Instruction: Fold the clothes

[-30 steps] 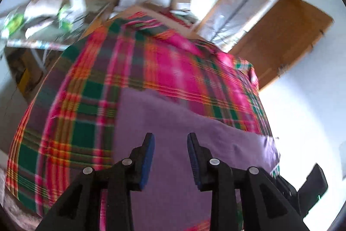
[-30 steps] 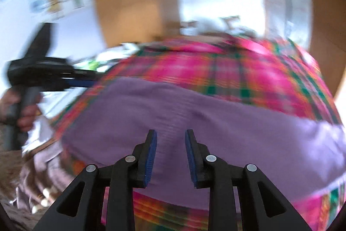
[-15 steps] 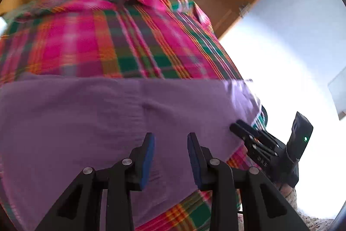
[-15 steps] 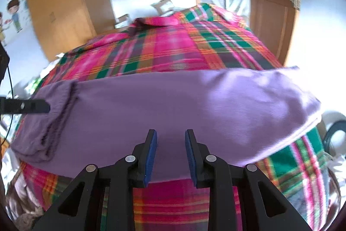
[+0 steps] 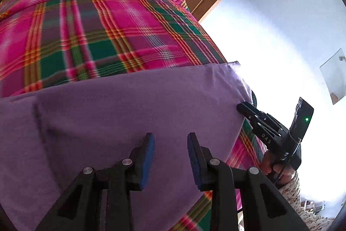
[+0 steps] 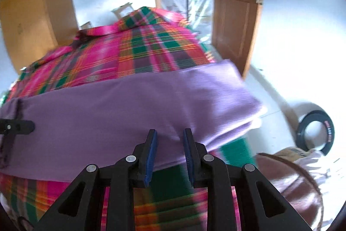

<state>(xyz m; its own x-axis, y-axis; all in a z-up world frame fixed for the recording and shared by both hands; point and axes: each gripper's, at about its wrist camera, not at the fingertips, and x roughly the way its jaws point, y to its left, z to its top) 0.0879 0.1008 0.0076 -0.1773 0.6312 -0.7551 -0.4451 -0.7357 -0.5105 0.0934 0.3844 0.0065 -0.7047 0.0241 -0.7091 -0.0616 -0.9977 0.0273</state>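
- On the plaid bed (image 5: 121, 36), a purple garment (image 5: 129, 105) lies flat across the near edge, its right end overhanging.
- Left tongs (image 5: 170, 155) hover over the cloth, jaws parted, holding nothing.
- Right tongs (image 6: 168, 151) hover at the near hem, also parted and empty.
- Likely step: reaching for the hem before a fold.
- Next: lower both tongs, pinch the hem, lift evenly.

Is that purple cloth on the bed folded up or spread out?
Spread out: the purple cloth lies as a wide band across the plaid bedcover, one end overhanging the edge. Whether it is doubled, I cannot tell.
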